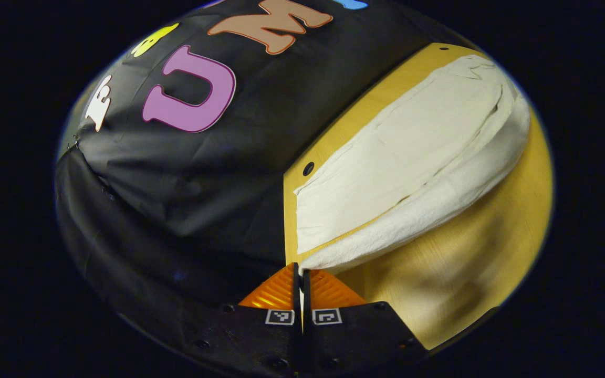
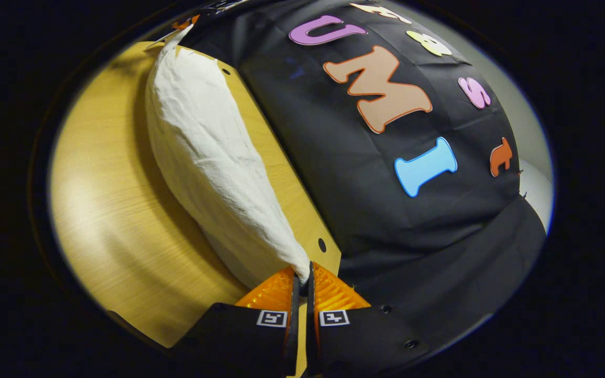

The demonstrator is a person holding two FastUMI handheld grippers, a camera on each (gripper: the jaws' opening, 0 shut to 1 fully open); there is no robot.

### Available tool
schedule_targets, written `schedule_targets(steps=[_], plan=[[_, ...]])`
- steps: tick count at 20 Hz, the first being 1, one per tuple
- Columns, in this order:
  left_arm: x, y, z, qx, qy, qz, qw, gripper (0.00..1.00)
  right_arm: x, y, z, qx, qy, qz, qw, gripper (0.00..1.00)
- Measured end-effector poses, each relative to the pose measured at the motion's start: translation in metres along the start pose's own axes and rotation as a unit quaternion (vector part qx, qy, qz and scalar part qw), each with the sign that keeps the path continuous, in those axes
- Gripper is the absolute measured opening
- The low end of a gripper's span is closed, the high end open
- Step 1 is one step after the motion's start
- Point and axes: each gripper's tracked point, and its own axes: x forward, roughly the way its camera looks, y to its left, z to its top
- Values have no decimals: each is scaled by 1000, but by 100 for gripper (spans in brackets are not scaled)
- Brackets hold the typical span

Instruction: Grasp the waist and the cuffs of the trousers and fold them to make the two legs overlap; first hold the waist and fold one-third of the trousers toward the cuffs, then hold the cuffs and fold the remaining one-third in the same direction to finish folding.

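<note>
Clamped on a corner of the trousers [image 1: 413,152], left gripper [image 1: 301,277] with jaws pinched narrow on the cloth. Pale trousers draped across the wooden table [image 1: 470,262], lifted edge sagging, likely carried over for a fold. Right gripper [image 2: 302,273] likewise nipping the opposite corner. Waist or cuffs: cannot tell; far end cut off.
</note>
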Motion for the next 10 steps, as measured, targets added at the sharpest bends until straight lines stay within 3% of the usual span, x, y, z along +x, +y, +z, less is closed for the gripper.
schedule_targets(steps=[5,10], plan=[[38,35,44,-51,-34,8,998,0,30,-24,24,32,23,-33,999,9],[84,52,86,-54,-61,4,997,0,64,-38,47,36,36,-53,997,8]])
